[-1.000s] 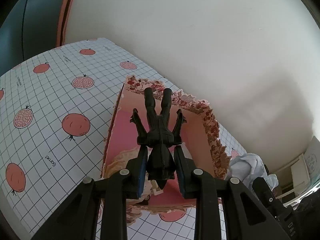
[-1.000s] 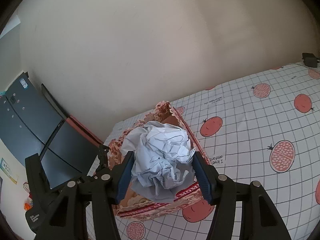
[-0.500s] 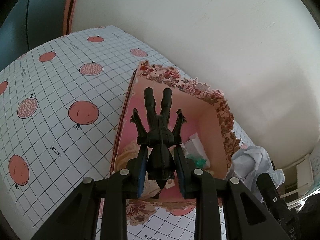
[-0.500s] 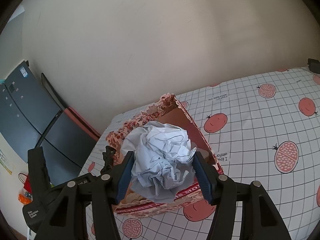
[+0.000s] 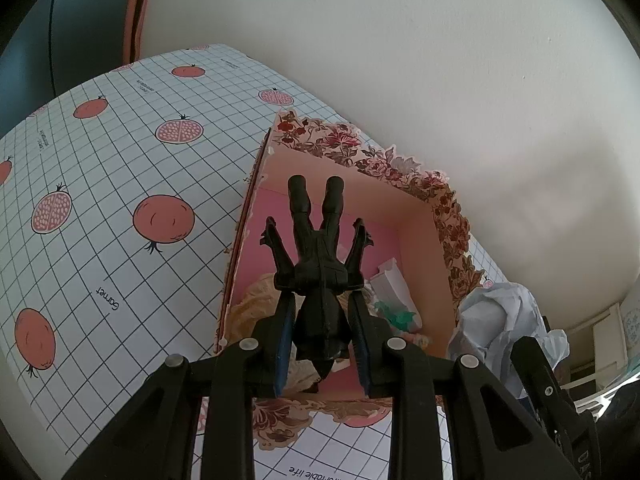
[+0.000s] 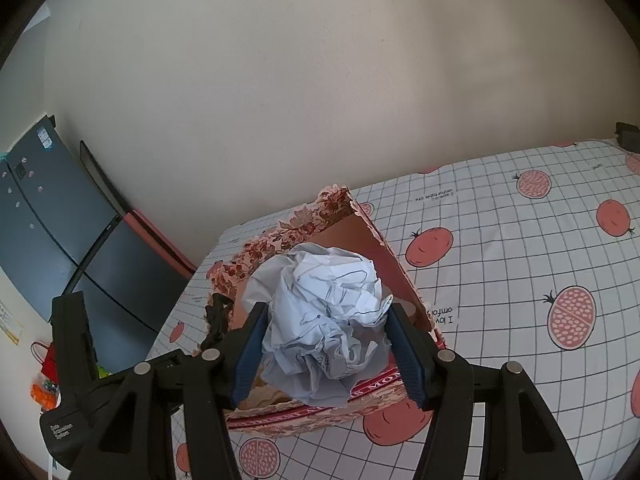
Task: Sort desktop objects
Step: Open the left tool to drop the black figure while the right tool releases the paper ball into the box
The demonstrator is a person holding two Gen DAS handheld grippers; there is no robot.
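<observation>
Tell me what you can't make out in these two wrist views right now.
- Left wrist view: the black plastic toy figure's head end is hidden between the left gripper's fingers.
- Left wrist view: items on the floral pink cardboard box's floor are partly covered by the figure, too small to identify.
- Right wrist view: the crumpled white paper ball in the right gripper hides the box interior.

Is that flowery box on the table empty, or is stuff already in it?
Not empty. The flowery box already holds small items on its pink floor, including something white.

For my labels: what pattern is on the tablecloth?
White tablecloth with a dark grid and red pomegranates; clearest in the right wrist view.
</observation>
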